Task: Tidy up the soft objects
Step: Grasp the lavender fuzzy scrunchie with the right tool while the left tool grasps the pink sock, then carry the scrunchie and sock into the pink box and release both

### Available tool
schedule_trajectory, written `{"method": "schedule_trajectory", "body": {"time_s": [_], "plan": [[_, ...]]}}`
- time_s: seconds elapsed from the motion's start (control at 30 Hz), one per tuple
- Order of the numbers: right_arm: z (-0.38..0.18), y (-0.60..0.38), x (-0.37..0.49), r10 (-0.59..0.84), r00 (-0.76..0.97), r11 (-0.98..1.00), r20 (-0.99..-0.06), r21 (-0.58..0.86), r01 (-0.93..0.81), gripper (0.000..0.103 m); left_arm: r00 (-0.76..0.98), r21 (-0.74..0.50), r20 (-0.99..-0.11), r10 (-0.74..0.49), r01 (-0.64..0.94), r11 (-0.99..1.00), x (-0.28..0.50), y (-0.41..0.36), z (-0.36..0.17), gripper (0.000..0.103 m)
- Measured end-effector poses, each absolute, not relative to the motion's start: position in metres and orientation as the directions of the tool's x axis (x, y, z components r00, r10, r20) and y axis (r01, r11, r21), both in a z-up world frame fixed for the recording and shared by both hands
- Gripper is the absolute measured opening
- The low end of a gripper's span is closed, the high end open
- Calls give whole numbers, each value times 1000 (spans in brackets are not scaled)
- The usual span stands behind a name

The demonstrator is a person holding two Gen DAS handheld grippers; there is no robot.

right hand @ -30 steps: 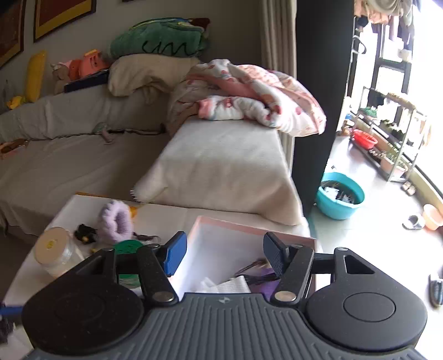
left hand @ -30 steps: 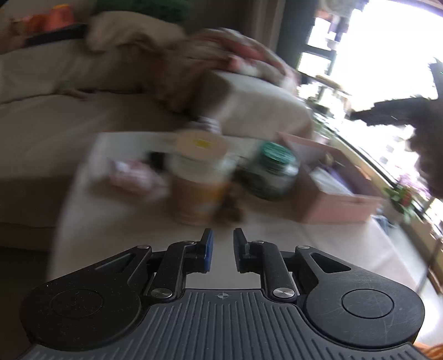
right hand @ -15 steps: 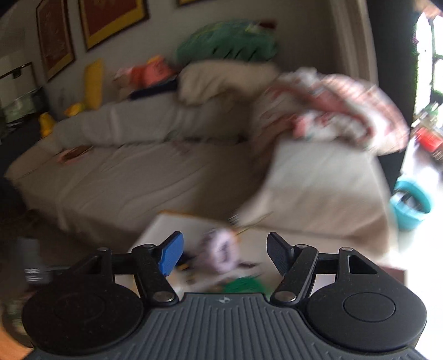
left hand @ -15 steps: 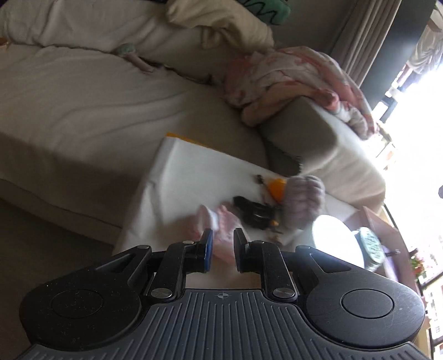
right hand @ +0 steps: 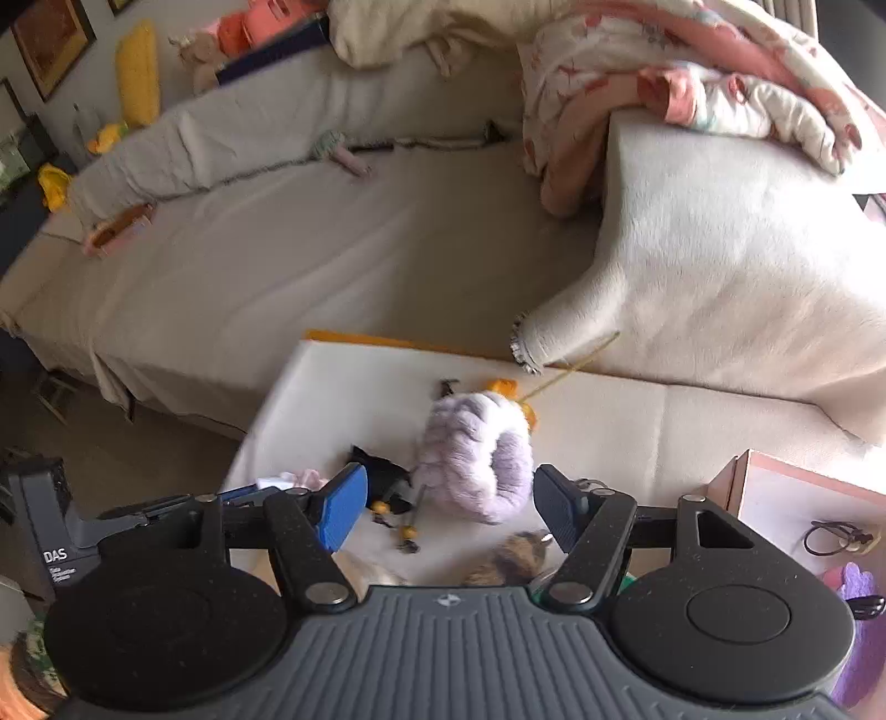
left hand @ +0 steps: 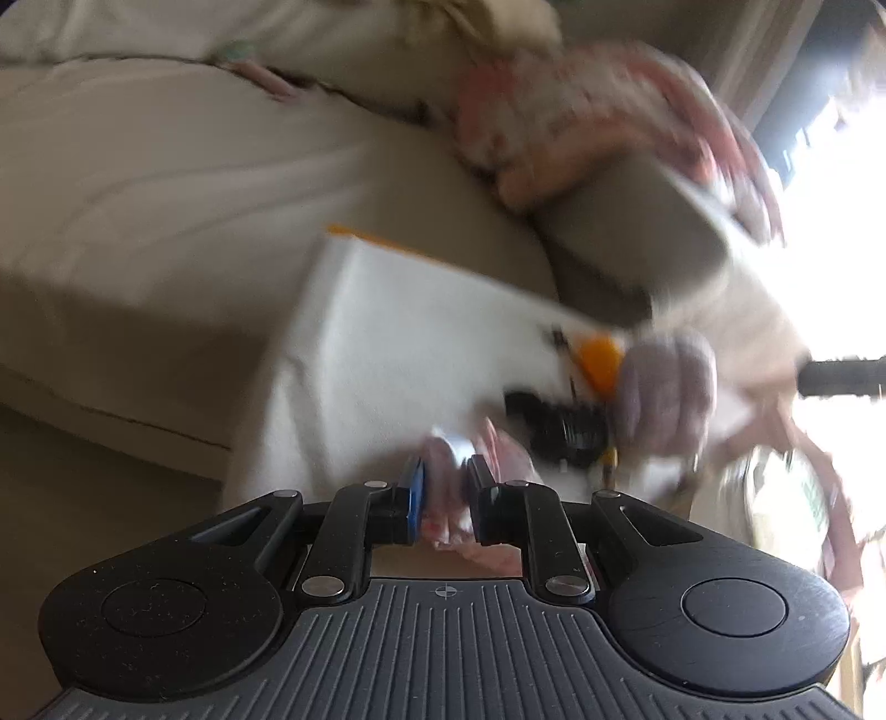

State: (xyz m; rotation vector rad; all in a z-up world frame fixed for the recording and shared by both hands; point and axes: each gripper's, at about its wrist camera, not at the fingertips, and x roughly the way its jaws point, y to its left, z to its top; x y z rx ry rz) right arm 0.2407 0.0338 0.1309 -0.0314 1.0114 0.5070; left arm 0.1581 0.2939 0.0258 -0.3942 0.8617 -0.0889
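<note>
Both claws have swung from the box side to the sofa end of the table (right hand: 343, 387). Left claw (left hand: 443, 493) is nearly closed on a pink cloth (left hand: 443, 471). Right claw (right hand: 448, 507) is half open, empty, over the purple scrunchie (right hand: 476, 459). It looks light and fluffy; pinch across its ring. "DAS" is written on the left claw's handle.

Home, living rm w/ a lounging corner. Big beige sofa (right hand: 310, 260) fills centre and left of the right wrist view; pink patterned blanket (right hand: 692, 72) bunched upper right, plush toys (right hand: 249, 27) along the backrest top left, framed pics (right hand: 52, 41) on the wall, low white-covered table (right hand: 360, 399) lower centre.
</note>
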Motion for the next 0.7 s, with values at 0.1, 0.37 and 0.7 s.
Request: {"method": "schedule_trajectory", "body": {"time_s": [0.1, 0.37, 0.7], "plan": [[118, 37, 249, 364, 411, 890, -836, 183, -417, 67, 651, -296, -714, -257, 52, 954, 154, 274, 25, 24], [80, 75, 290, 257, 390, 904, -884, 78, -419, 55, 628, -289, -718, -302, 126, 949, 162, 270, 27, 25], [101, 67, 271, 366, 363, 871, -857, 178, -457, 16, 681, -302, -670, -296, 115, 946, 161, 264, 24, 16]]}}
